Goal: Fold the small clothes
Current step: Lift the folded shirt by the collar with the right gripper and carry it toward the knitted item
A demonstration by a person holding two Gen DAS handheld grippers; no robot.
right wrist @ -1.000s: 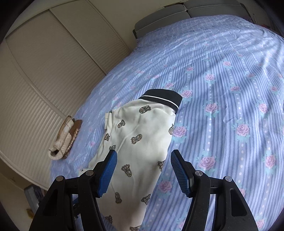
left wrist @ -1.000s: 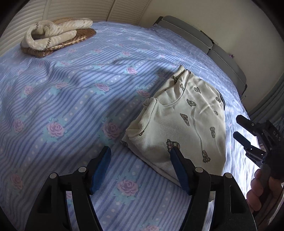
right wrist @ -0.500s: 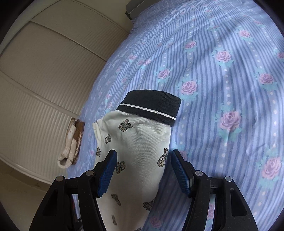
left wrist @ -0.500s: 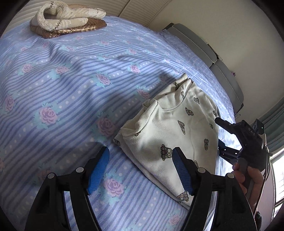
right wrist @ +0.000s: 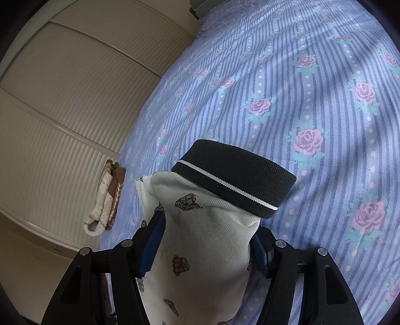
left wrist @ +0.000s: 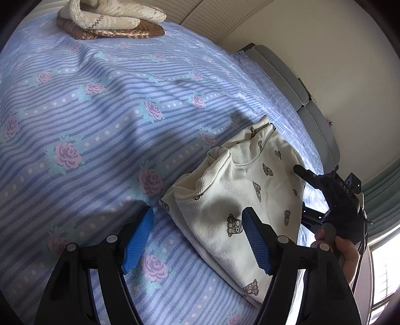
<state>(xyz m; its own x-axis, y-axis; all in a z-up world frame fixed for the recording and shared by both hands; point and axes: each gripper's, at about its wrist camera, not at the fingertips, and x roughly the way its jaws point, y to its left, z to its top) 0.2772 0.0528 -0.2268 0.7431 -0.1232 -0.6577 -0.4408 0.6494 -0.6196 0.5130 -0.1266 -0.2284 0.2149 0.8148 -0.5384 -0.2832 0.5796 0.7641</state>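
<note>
On the striped floral bedspread [left wrist: 100, 120], cream printed garment [left wrist: 240, 190] folded, left gripper [left wrist: 197, 240] jaws wide over its near edge, right gripper [right wrist: 207, 247] straddling its dark-cuffed end, grip unclear.

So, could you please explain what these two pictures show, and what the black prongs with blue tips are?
There is no robot here: a person carries two hand-held grippers, each with a forward-looking fisheye camera. One picture comes from the left gripper, the other from the right gripper. A flowered sheet carries a cream shirt with a dark collar, and folded knits lie far off. Both jaws are open. The right ones straddle the shirt, and nothing is held.
</note>
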